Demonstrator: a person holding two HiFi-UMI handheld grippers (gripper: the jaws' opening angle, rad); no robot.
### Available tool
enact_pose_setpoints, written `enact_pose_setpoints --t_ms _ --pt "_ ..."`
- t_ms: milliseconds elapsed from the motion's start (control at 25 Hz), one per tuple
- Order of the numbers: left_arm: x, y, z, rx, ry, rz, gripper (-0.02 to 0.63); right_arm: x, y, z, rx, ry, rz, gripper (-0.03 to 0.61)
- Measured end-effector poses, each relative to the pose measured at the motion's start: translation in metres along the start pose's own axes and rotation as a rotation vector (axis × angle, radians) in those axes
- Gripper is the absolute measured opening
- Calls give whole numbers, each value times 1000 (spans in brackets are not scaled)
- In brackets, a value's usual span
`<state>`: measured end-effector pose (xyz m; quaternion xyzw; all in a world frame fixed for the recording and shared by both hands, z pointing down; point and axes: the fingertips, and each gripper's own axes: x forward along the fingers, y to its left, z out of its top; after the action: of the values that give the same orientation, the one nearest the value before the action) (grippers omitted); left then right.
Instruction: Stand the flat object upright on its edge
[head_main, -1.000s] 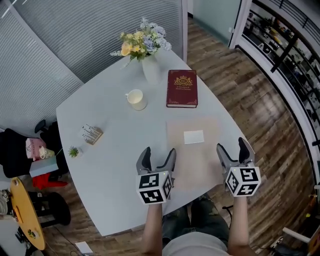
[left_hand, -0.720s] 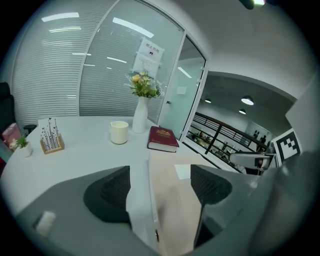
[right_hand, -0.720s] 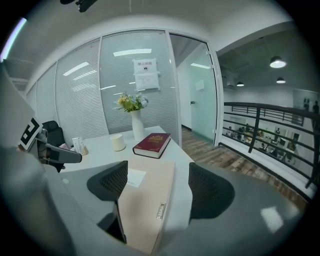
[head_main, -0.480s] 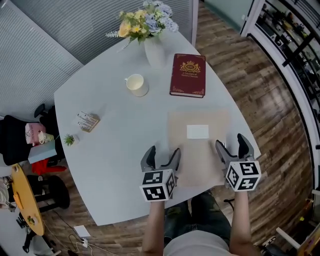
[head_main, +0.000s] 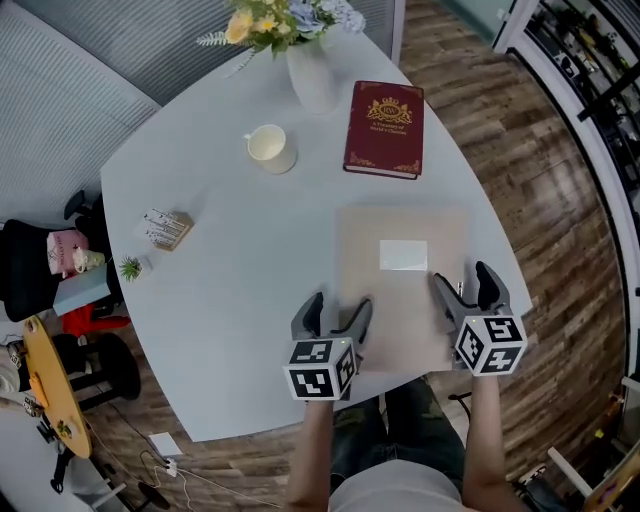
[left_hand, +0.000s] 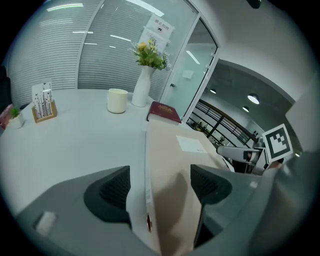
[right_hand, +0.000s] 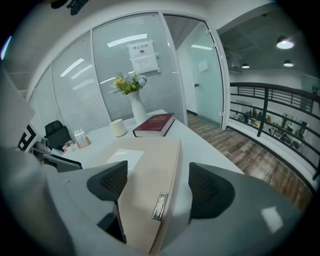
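- The flat beige case (head_main: 400, 300) lies flat on the white surface (head_main: 230, 270), at the near right side by the person. No edge is raised.
- A white rectangular label (head_main: 403, 256) sits on its top face, toward the far end.
- A small metal clasp (right_hand: 159, 206) shows on the case's right side edge in the right gripper view.
- The left claw (head_main: 337, 312) is spread. It straddles the case's near left edge, one finger over the bare surface and the other over the case's top face. The left gripper view shows no pad pressing on the case.
- The right claw (head_main: 465, 290) is likewise spread. It straddles the near right edge, with the clasp between its fingers. The inner finger hangs over the top face and the outer finger is beyond the edge. No pinch is visible.
- A dark red hardback book (head_main: 385, 128) with gold ornament lies flat beyond the case, well apart from it.
- A white vase of flowers (head_main: 312, 75) stands at the far edge, left of the book.
- A cream cup (head_main: 270, 148) stands left of the vase, a little nearer the person.
- A small card holder (head_main: 165, 228) and a tiny potted plant (head_main: 130, 268) stand near the surface's left edge.
- A wooden floor (head_main: 540, 200) shows to the right of the surface.
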<state>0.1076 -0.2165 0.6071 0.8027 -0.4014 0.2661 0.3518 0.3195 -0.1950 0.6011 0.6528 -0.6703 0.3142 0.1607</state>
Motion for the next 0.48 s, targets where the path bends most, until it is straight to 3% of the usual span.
enact_pose_setpoints --t_ms 200,480 --pt "10 -3 -17 -36 51 -35 365 9 1 -12 34 33 21 411" --pt "20 -1 -25 -170 63 -120 365 20 4 -25 118 69 96 407"
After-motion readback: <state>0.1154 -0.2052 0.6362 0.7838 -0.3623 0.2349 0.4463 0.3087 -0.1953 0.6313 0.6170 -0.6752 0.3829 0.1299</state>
